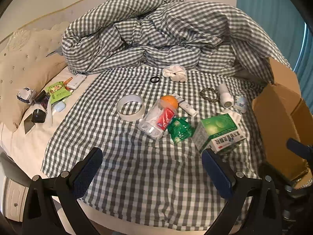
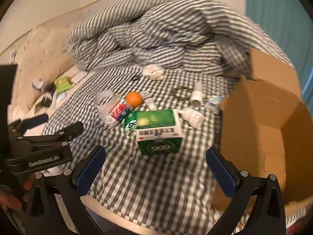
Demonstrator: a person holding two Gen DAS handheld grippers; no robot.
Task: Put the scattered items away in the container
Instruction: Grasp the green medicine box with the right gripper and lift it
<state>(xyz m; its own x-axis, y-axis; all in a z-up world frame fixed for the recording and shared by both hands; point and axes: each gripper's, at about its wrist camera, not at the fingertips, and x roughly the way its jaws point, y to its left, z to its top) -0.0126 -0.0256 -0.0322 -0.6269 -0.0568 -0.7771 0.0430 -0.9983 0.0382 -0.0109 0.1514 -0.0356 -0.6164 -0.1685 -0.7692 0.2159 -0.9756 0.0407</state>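
Scattered items lie on a checked bedsheet: a green medicine box, a green sachet, a clear pouch with a red pack, an orange, a tape roll, a white tube, a white bottle, a bead bracelet, a white scrunchie and a black ring. The open cardboard box stands at the right. My left gripper is open and empty above the sheet. My right gripper is open and empty, just short of the medicine box.
A rumpled checked duvet is heaped behind the items. Beige pillows and more small items, among them a green packet, lie at the left. The left gripper shows at the left edge of the right wrist view. A teal curtain hangs at the right.
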